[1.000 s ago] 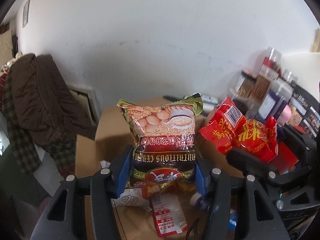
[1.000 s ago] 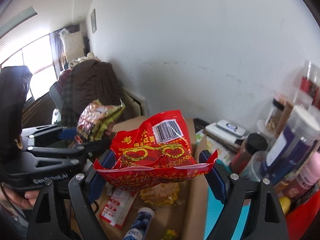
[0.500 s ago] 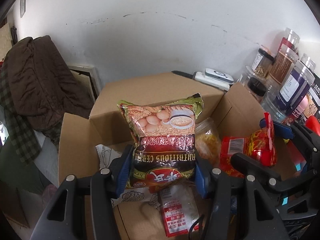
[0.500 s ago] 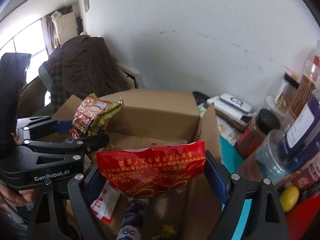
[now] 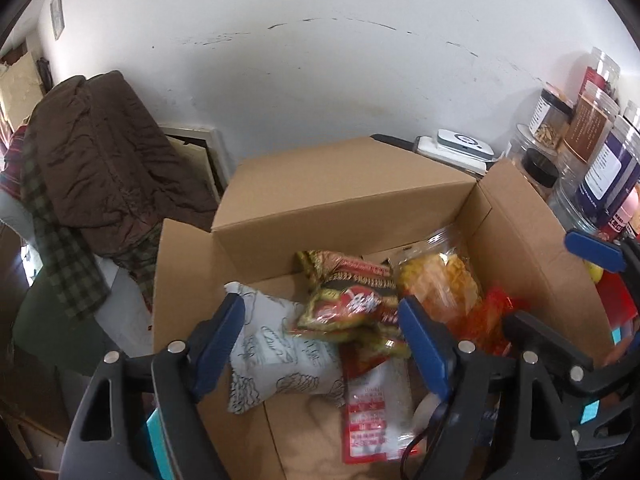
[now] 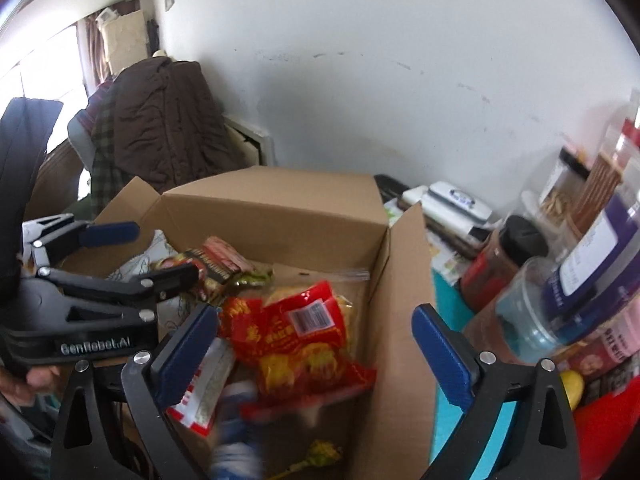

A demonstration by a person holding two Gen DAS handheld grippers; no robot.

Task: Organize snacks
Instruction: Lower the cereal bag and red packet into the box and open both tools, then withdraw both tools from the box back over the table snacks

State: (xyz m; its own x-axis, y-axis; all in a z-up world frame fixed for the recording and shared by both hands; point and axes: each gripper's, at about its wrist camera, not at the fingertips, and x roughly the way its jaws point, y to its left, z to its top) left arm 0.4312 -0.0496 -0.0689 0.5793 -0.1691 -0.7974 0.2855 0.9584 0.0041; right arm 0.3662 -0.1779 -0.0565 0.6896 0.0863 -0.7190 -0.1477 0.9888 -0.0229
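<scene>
An open cardboard box [image 5: 348, 208] [image 6: 280, 208] holds several snack packets. The gold and dark cereal bag [image 5: 348, 304] [image 6: 218, 260] lies loose inside it, below my left gripper [image 5: 320, 344], whose jaws are opening with nothing pressed between them. The red snack bag [image 6: 304, 340] [image 5: 488, 320] has dropped into the box under my right gripper [image 6: 316, 352]; its jaws are opening too, clear of the bag. A white printed pouch [image 5: 276, 352] and a red-and-clear packet [image 5: 376, 408] lie beside them.
Jars and bottles [image 5: 592, 160] [image 6: 580, 248] crowd the right side next to the box. A white device [image 5: 460, 148] sits behind the box by the wall. A brown coat [image 5: 100, 160] hangs over a chair at the left. A hand [image 6: 36, 376] holds the left gripper.
Both grippers have let go: the cereal bag and the red bag fell from between the pads into the box. Both jaws stand wider, and the views tilted further down into the box.
</scene>
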